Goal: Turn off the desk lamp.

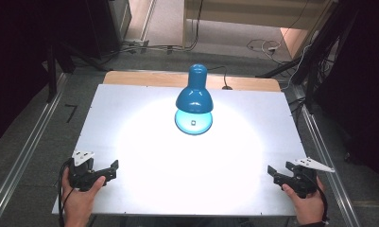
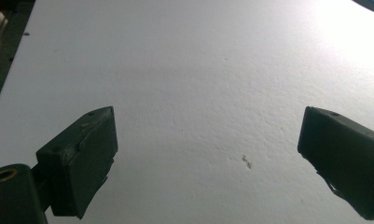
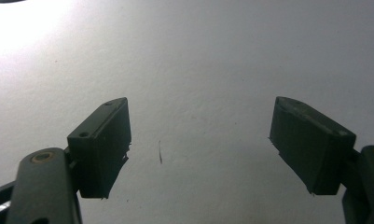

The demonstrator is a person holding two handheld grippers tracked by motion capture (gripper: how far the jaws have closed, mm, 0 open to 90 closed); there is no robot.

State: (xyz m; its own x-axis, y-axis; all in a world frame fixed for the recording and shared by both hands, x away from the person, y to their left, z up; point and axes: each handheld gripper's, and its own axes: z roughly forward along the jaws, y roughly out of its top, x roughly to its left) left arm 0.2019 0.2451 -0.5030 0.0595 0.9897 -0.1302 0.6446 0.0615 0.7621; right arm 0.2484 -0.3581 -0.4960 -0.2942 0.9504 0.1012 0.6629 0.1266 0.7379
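- We see the white surface (image 1: 130, 109), the largest thing here, lit in a bright pool at its middle.
- We find the blue lamp (image 1: 194, 94) standing at the far middle of the surface, its shade turned down over its round base, well apart from both tools.
- Our left tool (image 1: 112, 168) sits at the near left corner, jaws spread with nothing between them.
- Our right tool (image 1: 272, 172) sits at the near right corner, jaws likewise spread and empty, bare surface beneath.
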